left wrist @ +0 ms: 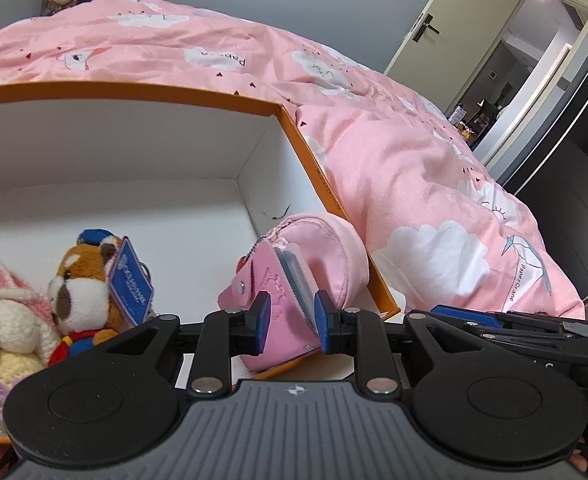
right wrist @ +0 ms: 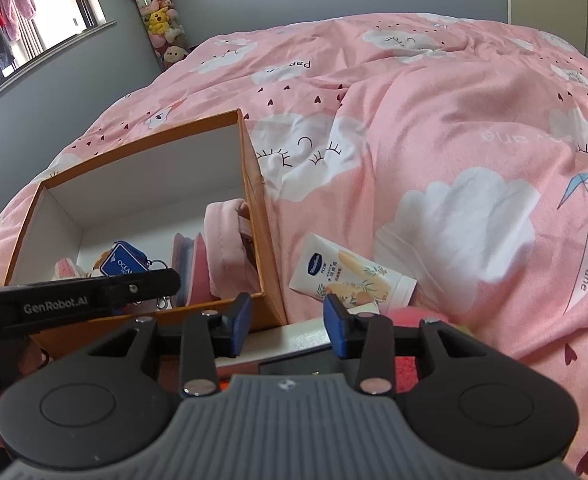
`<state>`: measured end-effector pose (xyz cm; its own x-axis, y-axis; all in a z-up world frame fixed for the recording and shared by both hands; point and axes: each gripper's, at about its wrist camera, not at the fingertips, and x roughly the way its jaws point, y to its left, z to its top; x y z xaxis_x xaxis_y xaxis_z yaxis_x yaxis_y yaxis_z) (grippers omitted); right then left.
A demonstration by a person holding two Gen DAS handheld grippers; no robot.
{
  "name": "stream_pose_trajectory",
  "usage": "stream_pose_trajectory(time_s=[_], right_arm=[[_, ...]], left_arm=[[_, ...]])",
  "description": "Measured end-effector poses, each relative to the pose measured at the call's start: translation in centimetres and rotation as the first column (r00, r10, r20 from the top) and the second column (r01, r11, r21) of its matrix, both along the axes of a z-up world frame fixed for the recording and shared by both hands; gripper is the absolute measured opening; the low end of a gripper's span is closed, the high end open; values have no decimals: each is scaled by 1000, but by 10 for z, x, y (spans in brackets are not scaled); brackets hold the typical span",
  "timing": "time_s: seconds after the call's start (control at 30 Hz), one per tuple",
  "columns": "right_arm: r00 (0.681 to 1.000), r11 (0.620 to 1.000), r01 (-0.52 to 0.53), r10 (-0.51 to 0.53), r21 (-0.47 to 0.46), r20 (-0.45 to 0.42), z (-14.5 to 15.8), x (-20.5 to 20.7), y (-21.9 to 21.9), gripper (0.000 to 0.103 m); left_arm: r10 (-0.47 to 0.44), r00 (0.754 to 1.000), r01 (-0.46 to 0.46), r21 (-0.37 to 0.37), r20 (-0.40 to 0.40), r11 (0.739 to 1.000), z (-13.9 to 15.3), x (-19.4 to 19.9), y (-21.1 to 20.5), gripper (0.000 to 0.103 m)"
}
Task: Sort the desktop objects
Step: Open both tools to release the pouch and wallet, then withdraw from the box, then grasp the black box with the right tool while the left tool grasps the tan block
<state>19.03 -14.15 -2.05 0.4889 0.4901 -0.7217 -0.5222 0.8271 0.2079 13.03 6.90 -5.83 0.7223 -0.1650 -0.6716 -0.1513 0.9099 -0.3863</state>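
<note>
My left gripper [left wrist: 292, 322] hangs over the near right corner of the orange box [left wrist: 325, 184], its jaws narrowly parted with the flap of the pink pouch [left wrist: 294, 280] between them; the left pad seems clear of the flap, and at the right pad I cannot tell if there is contact. The pouch sits inside the box, leaning against its right wall. Along the box's near left side I see a plush dog [left wrist: 86, 280] with a blue tag, touching a cream and pink crocheted bunny [left wrist: 6, 308]. My right gripper [right wrist: 288, 326] is outside the box, just beside its near right corner, jaws moderately open with nothing between them. Beyond it a hand cream tube [right wrist: 349, 276] lies on the pink quilt [right wrist: 453, 140], close to the box's right wall. The box itself rests on that quilt.
</note>
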Motion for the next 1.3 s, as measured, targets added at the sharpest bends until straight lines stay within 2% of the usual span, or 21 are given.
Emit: stream_pose_trajectory(time_s=[0.3,0.53,0.7,0.8,0.9,0.97,1.07,1.13,1.3], right_arm=[[998,995,-56,56,-83,-1,-6,-14,-2,45],[997,982,-69,74,-174,21,-12,-27,-12,46],[987,961,-135,152,-239,55,-13,-47,-11,46],[974,939,-182,214,-293,81,-17,-61,-3,47],[960,918,-221,265,-330,95,-22,-71,8,53],[950,899,-231,290,-373,111,-28,-76,16,64],[929,837,-210,333,-505,165,-45,-84,31,67],[919,793,-209,360,-572,164,-59,-86,37,67],[914,748,-193,373,-635,162,-77,-84,40,76]], left_arm=[[-77,997,73,104,30,992,28,-28,-12,26],[-151,989,151,77,-3,986,29,-42,-24,26],[-174,983,179,95,-62,979,21,-51,-30,26],[-173,980,184,114,-97,976,15,-58,-29,26],[-170,976,188,134,-137,973,8,-64,-27,33],[-168,973,190,139,-155,972,4,-69,-25,36],[-169,971,193,138,-167,971,0,-74,-23,38],[-166,972,190,136,-168,972,0,-74,-22,38],[-170,972,192,134,-160,972,0,-74,-23,38]])
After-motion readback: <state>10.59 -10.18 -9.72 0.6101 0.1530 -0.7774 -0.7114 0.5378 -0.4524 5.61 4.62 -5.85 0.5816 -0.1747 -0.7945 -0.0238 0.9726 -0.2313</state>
